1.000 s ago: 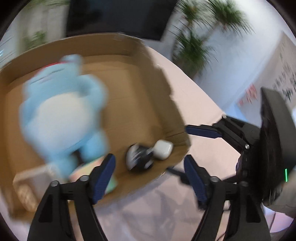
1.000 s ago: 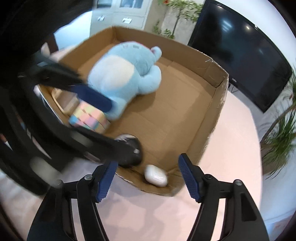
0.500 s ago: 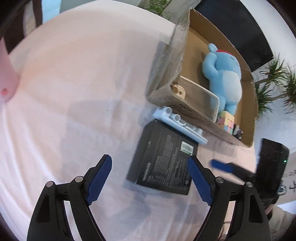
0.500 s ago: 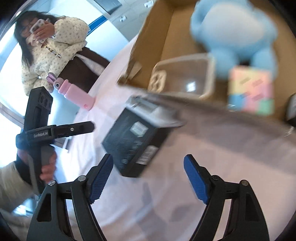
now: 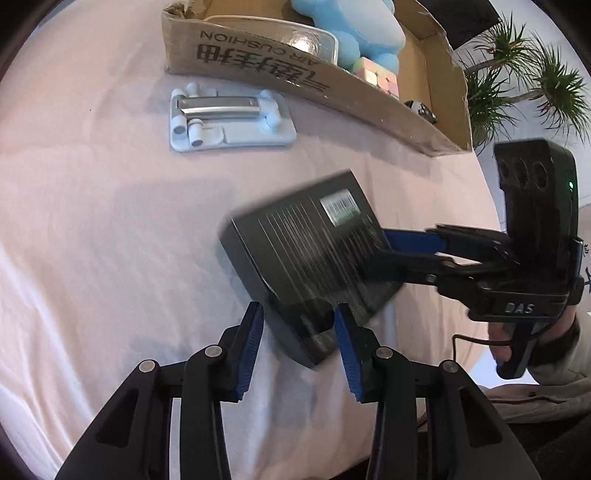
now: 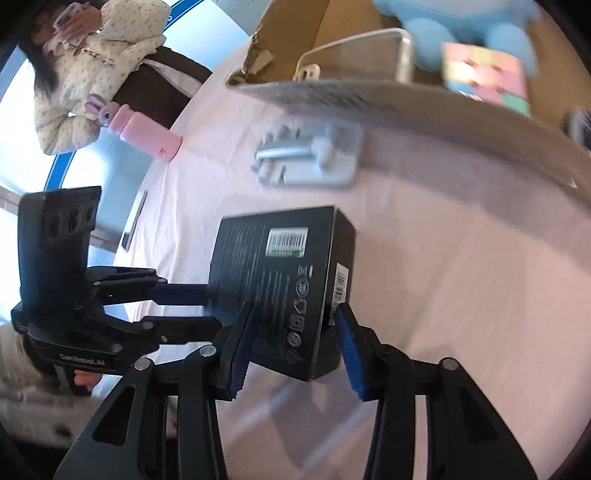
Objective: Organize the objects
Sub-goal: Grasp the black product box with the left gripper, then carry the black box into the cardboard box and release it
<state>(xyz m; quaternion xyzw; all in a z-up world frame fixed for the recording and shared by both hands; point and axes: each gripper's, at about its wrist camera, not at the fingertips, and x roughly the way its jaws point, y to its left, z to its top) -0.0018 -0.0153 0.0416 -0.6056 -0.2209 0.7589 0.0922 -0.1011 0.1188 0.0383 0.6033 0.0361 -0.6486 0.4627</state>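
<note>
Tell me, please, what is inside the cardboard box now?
Inside the cardboard box lie a blue plush toy, a clear container, a pastel puzzle cube and a small dark object. The near wall hides the floor.

My table [image 5: 92, 221] wears a pale pink cloth, creased here and there. On it sits the cardboard box [image 5: 295, 79] toward the far edge, with the light blue folding stand [image 5: 236, 127] lying flat just beside its near wall. Off toward the table's edge lie a pink bottle [image 6: 147, 134] and a thin dark slab [image 6: 133, 221].
</note>
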